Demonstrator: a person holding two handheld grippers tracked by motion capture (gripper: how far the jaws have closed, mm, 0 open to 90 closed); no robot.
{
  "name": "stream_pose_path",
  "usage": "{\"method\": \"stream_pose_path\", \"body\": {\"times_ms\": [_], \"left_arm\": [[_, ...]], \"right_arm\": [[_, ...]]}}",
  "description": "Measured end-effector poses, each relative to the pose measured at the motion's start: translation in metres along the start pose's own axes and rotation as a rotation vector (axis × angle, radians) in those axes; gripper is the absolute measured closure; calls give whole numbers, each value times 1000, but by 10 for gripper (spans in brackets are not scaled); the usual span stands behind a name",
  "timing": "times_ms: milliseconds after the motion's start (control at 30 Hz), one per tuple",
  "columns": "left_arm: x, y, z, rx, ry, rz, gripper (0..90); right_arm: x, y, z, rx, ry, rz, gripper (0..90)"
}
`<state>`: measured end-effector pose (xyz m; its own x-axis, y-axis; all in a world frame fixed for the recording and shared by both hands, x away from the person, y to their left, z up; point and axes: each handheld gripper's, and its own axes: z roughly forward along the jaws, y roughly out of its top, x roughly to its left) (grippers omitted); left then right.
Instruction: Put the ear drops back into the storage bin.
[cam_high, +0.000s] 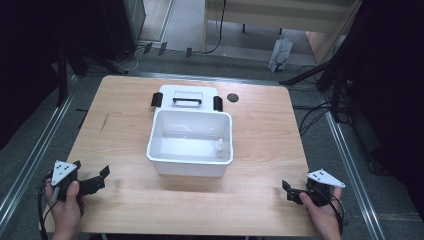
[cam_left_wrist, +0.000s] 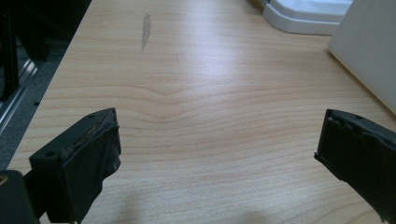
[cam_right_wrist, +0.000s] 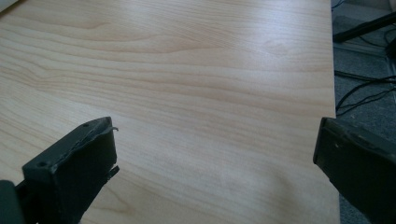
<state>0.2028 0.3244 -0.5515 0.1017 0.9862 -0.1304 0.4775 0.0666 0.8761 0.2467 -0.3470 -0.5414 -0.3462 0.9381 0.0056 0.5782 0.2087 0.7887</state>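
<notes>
Box: a white plastic box (cam_high: 190, 137) is set open at the middle of the table, with its near wall facing the person; one white wall of it is seen at the right edge of the left gripper view (cam_left_wrist: 366, 51).
Contents: a small clear bottle (cam_high: 219, 146) is seen standing inside the box, close to its right wall.
Lid: a white lid (cam_high: 187, 97) with a dark handle and two black clips is laid flat just behind the box, touching or nearly touching its far wall; which of the two cannot be told.
Table: a light wooden table (cam_high: 260, 195) is used; a grey scuff (cam_left_wrist: 145, 31) is marked on its left part.
Left gripper: the left gripper (cam_high: 100, 177) is held in a hand at the near left corner, well apart from the box; its jaws are spread wide and nothing is held between them.
Right gripper: the right gripper (cam_high: 289, 191) is held in a hand at the near right corner, well apart from the box; its jaws are spread wide and nothing is gripped.
Other things: a small black disc (cam_high: 232, 97) is seen on the table to the right of the lid; a white bag (cam_high: 280, 54) is stood on the floor beyond the table.
Obstructions: bare wood alone is seen between each gripper and the box.
</notes>
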Motion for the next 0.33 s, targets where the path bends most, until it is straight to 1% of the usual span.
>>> {"method": "stream_pose_path", "body": {"times_ms": [100,133,167,200,233,267,300,333], "left_arm": [[0,0,0,0,0,2,3],[0,0,0,1,1,3,3],[0,0,0,1,1,3,3],[0,0,0,2,0,4,3],[0,0,0,2,0,4,3],[0,0,0,4,1,3,3],[0,0,0,4,1,3,3],[0,0,0,1,3,6,3]], "right_arm": [[2,-10,-2,-36,-19,36,0],[2,-11,-7,-74,-6,74,0],[2,-11,-7,-74,-6,74,0],[4,-14,-9,-82,-1,84,0],[6,-15,-10,-92,-7,81,0],[6,-16,-11,-103,3,84,0],[6,-16,-11,-103,3,84,0],[7,-16,-11,-98,20,101,0]]}}
